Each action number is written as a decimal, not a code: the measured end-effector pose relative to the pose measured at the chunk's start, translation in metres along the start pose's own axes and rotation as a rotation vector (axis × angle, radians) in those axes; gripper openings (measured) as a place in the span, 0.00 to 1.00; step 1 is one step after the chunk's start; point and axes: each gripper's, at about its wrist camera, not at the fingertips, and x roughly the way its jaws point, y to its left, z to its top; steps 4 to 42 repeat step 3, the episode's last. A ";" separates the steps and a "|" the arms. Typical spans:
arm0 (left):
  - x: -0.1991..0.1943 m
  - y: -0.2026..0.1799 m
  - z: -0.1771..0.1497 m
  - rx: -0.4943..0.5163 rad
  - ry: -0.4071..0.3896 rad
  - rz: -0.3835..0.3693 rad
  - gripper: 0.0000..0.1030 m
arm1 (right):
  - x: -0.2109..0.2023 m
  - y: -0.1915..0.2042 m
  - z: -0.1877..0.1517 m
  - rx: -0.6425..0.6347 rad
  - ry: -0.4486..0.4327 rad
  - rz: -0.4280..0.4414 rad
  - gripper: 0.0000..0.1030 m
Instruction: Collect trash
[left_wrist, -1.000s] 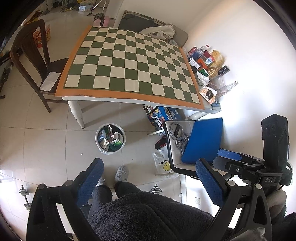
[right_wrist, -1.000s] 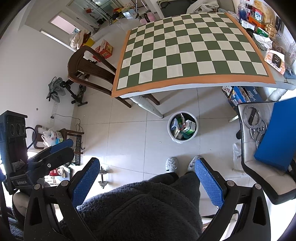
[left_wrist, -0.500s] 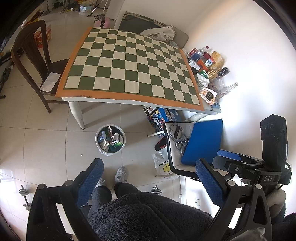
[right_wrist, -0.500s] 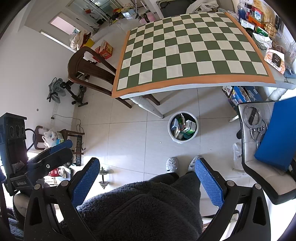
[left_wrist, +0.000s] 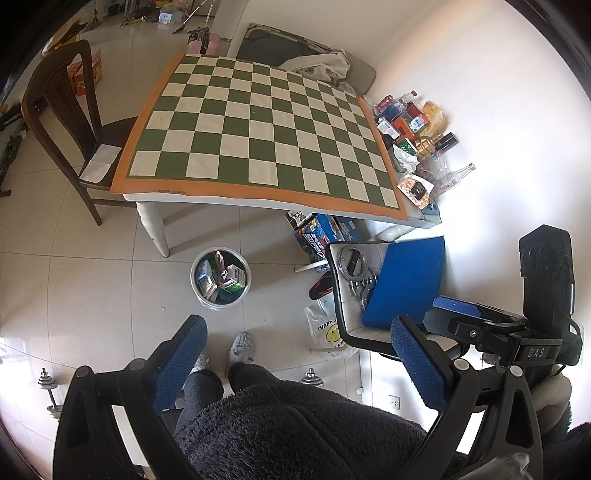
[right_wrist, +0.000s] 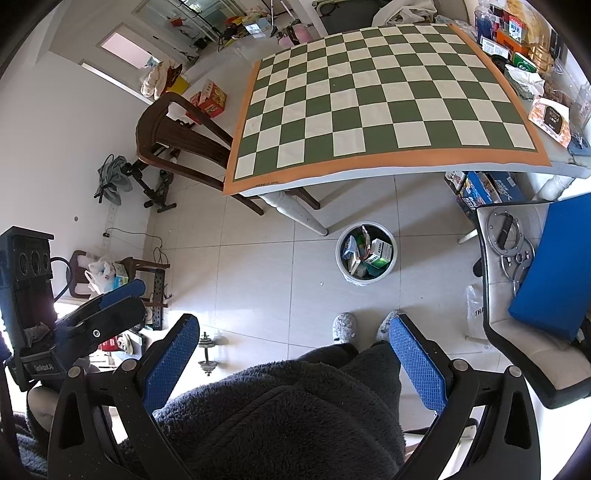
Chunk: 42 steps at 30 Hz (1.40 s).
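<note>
1. Left hand-held gripper (left_wrist: 295, 363) and right hand-held gripper (right_wrist: 293, 356): both wide, empty, raised above the floor.
2. Round white plastic trash bin (left_wrist: 221, 276), at 12 o'clock from the feet, holds cartons.
3. Checkered green-and-cream counter (left_wrist: 258, 136): bare cloth.
4. Judgement: collection appears nearly complete; next move requires locating any remaining litter.

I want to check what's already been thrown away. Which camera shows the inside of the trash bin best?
The right wrist view: the trash bin sits near the picture's middle, its cartons and wrappers seen from above. The left wrist view shows the same bin with similar contents, slightly smaller and off to the left.
</note>
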 end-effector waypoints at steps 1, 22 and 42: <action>0.000 0.000 0.001 0.002 0.000 -0.002 0.99 | -0.001 -0.001 -0.002 0.000 0.000 0.000 1.00; -0.001 0.002 0.004 0.001 0.001 -0.002 0.99 | -0.001 -0.001 -0.001 0.000 0.000 0.000 1.00; -0.001 0.002 0.004 0.001 0.001 -0.002 0.99 | -0.001 -0.001 -0.001 0.000 0.000 0.000 1.00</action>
